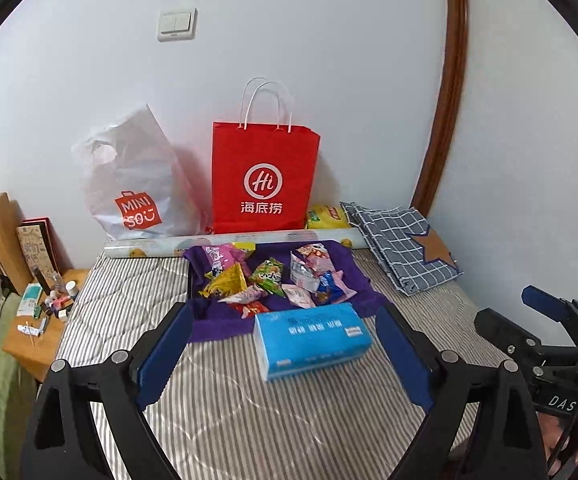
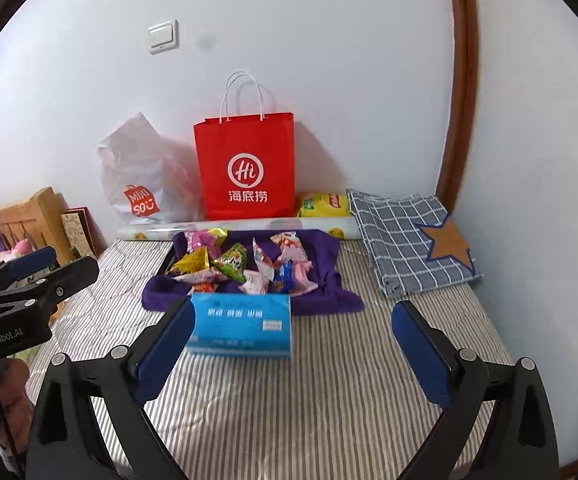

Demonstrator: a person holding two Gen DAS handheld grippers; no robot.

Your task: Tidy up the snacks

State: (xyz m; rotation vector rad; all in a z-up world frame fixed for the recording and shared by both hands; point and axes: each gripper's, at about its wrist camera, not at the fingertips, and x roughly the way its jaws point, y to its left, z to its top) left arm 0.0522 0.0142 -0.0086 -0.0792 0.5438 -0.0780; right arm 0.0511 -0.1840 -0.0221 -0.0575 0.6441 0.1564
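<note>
**Both tongs empty, snacks heaped beyond the tissue pack**

The left gripper (image 1: pixel 285 354) and right gripper (image 2: pixel 293 350) gape, released, holding nothing. The blue plastic tissue pack (image 1: pixel 313 340) lies near, touching the purple cloth-lined tray (image 1: pixel 365 280) of crinkly foil snack packets (image 1: pixel 269 276); reaching over may nudge it or pinch cloth.

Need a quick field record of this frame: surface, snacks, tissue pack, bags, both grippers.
surface: striped mattress
snacks: loose packets piled on purple cloth
tissue pack: blue, lying on the mattress at the cloth's near edge
bags: red paper bag upright against the wall; white plastic bag left of it
left gripper: open, empty
right gripper: open, empty
</note>
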